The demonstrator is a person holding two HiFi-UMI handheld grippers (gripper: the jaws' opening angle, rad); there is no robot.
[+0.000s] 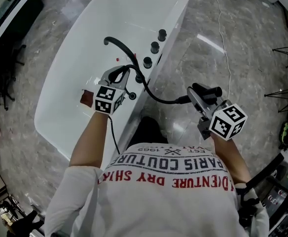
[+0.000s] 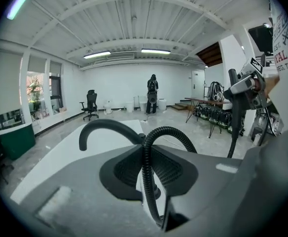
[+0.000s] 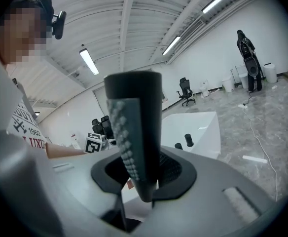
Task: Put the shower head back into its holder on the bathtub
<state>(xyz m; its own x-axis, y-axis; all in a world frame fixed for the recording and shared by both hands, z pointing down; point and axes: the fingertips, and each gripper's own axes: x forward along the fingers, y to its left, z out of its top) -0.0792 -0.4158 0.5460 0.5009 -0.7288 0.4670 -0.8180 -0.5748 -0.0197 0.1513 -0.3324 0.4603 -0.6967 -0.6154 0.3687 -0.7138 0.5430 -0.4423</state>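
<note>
The white bathtub (image 1: pixel 75 68) carries a black spout (image 1: pixel 118 43) and three black knobs (image 1: pixel 154 47) on its rim. A black ribbed hose (image 1: pixel 156 98) runs from the rim to the black shower head (image 1: pixel 205 91). My right gripper (image 1: pixel 197 97) is shut on that head, to the right of the tub; its nozzle face (image 3: pixel 124 142) stands upright between the jaws of the right gripper (image 3: pixel 144 179). My left gripper (image 1: pixel 122 75) hovers over the rim by the spout. In its own view the left gripper (image 2: pixel 146 177) is shut on the hose (image 2: pixel 146 167), which loops up and over to the right.
Grey marble floor (image 1: pixel 242 48) surrounds the tub, with a white cable (image 1: pixel 222 28) lying across it. A dark red object (image 1: pixel 87 98) lies inside the tub. Dark equipment stands at the right edge (image 1: pixel 287 127). A person (image 2: pixel 152 93) stands far off in the hall, near office chairs (image 2: pixel 90 103).
</note>
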